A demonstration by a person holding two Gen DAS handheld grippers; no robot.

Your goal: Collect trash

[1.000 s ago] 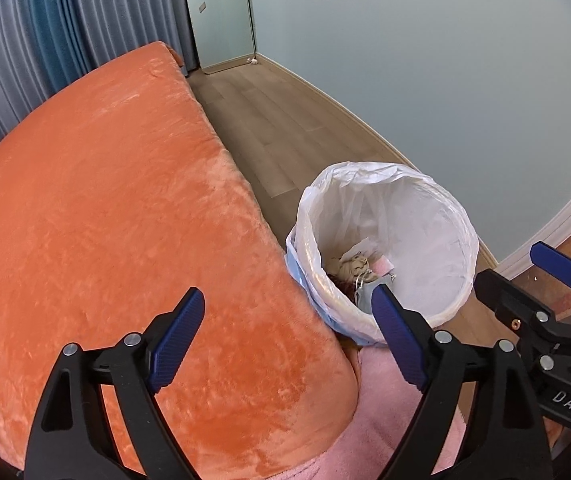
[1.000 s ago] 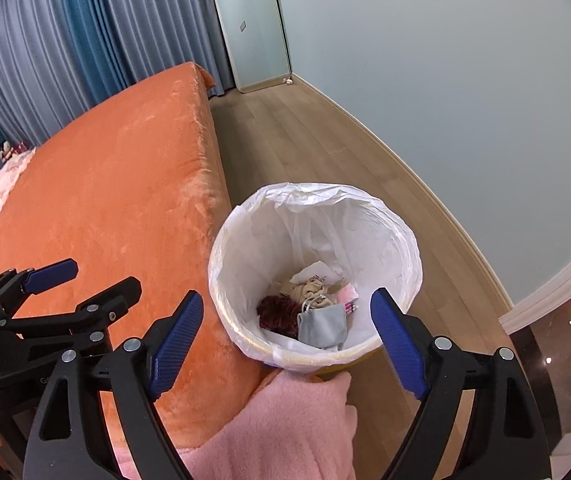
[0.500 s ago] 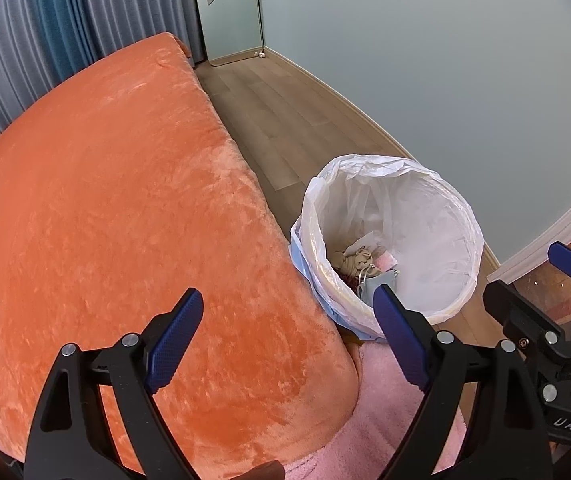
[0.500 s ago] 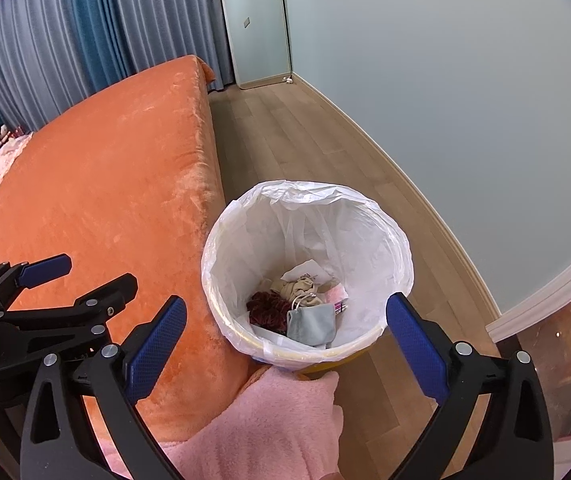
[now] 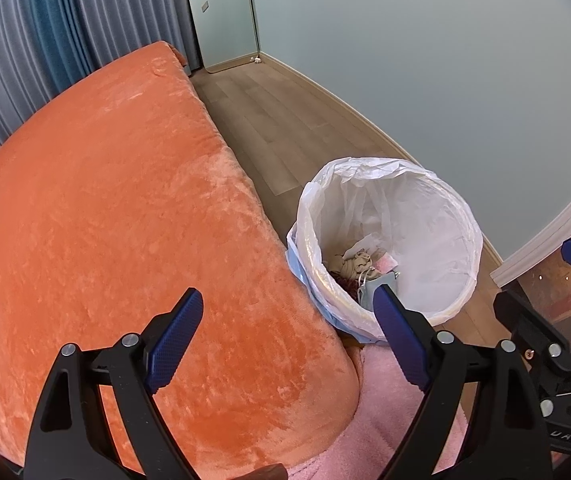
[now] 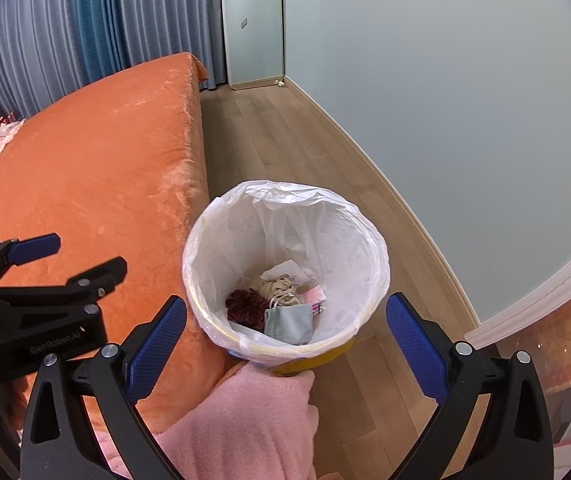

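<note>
A yellow trash bin with a white plastic liner (image 6: 349, 240) (image 5: 445, 232) stands on the wooden floor against the bed's corner. Inside lie a grey pouch (image 6: 288, 323), a dark red scrunchie (image 6: 245, 308), beige cloth (image 6: 275, 289) and paper scraps. My right gripper (image 6: 285, 344) is open and empty, its blue pads straddling the bin's near rim from above. My left gripper (image 5: 287, 342) is open and empty over the corner of the orange bed (image 5: 105, 220), left of the bin. Each gripper shows in the other's view, the left (image 6: 33, 276) and the right (image 5: 545, 320).
A pink fleece cloth (image 6: 241, 424) lies below the grippers, at the bin's base. A pale blue wall (image 6: 465, 100) with white skirting runs along the right. Blue curtains (image 6: 65, 28) and a tall mirror (image 6: 253, 24) stand at the far end.
Both grippers have drawn back and up a little; the bin sits lower and farther in both views. The right jaws opened slightly wider. The trash in the bin has not moved.
</note>
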